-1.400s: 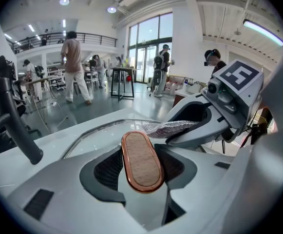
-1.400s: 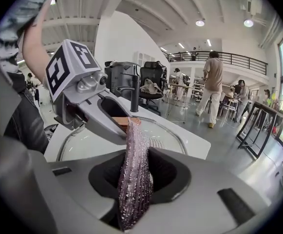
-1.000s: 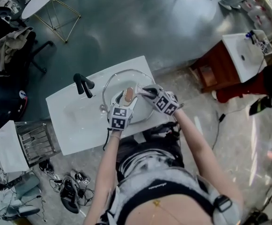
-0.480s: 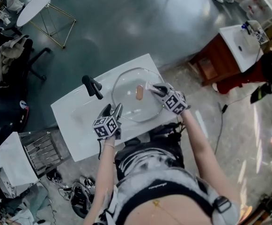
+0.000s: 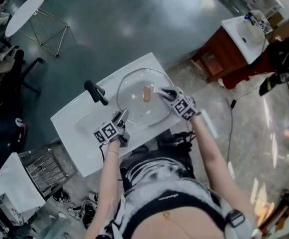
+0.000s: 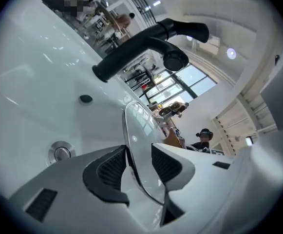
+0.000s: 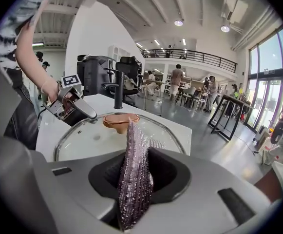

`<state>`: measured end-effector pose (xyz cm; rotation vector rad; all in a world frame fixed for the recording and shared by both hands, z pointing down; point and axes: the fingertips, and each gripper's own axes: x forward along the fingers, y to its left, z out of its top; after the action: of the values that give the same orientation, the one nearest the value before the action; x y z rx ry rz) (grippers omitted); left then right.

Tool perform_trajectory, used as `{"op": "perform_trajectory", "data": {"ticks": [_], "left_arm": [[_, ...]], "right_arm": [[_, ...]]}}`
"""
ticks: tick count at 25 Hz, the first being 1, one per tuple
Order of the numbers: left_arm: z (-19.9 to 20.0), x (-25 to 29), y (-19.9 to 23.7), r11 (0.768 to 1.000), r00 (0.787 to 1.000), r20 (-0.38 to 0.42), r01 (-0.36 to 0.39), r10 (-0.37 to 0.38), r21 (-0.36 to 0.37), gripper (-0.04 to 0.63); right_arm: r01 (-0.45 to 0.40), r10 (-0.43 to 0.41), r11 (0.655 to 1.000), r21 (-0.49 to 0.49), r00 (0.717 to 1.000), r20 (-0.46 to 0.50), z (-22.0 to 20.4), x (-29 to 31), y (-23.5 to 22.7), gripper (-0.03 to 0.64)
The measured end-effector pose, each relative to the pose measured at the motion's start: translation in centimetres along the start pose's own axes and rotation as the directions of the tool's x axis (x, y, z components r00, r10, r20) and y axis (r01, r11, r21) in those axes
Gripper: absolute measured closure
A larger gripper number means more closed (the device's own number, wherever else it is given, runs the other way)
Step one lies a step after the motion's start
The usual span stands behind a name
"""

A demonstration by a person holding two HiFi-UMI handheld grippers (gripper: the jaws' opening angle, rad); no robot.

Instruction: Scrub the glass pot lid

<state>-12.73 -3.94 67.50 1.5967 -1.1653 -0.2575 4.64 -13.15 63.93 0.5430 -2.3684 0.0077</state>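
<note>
The glass pot lid (image 5: 134,103) lies in the white sink (image 5: 79,121), its copper-coloured knob (image 5: 146,94) facing up. My left gripper (image 5: 120,114) is at the lid's near-left rim. In the left gripper view the lid's rim (image 6: 130,145) runs edge-on between the pads of the left gripper (image 6: 139,155). The jaws have just been closing and now sit against the rim on both sides. My right gripper (image 5: 161,91) is shut on a purple-silver scrub cloth (image 7: 131,150) above the lid's right side (image 7: 97,140). The knob (image 7: 121,119) and the left gripper (image 7: 75,108) show beyond the cloth.
A black faucet (image 5: 95,92) stands at the sink's far edge, left of the lid, and arches overhead (image 6: 151,43) in the left gripper view. The drain (image 6: 60,151) lies left of the jaws. A wire rack (image 5: 49,168) sits on the floor at lower left. A red cabinet (image 5: 219,59) stands at upper right.
The lid went from tilted up near the left gripper to lying flat. My left gripper left the knob area, swung to the near-left rim and narrowed its jaws around it. The right gripper barely moved.
</note>
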Motion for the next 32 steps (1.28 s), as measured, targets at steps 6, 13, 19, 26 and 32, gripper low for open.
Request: {"op": "perform_trajectory", "data": {"ticks": [6, 13, 19, 26, 32], "left_arm": [[0.0, -0.1, -0.1, 0.999, 0.999, -0.029, 0.026, -0.026, 0.020, 0.443], [-0.2, -0.1, -0.1, 0.998, 0.996, -0.081, 0.031, -0.027, 0.052, 0.443], [-0.3, 0.0, -0.3, 0.998, 0.996, -0.090, 0.024, -0.018, 0.066, 0.442], [-0.4, -0.1, -0.5, 0.997, 0.995, -0.093, 0.030, -0.022, 0.077, 0.442], [-0.4, 0.0, -0.6, 0.996, 0.995, -0.095, 0.028, -0.021, 0.080, 0.442]], "right_arm": [[0.001, -0.001, 1.000, 0.011, 1.000, -0.012, -0.1, -0.9, 2.3, 0.515], [-0.061, 0.061, 0.998, -0.001, 0.998, -0.021, -0.1, -1.7, 6.1, 0.517], [-0.124, 0.123, 0.991, -0.043, 0.992, -0.042, 0.4, -2.0, 9.1, 0.517], [-0.227, 0.217, 0.955, -0.191, 0.973, -0.074, 2.3, -0.5, 13.6, 0.517], [-0.219, 0.206, 0.951, -0.218, 0.975, -0.080, 4.9, 2.0, 14.6, 0.517]]}}
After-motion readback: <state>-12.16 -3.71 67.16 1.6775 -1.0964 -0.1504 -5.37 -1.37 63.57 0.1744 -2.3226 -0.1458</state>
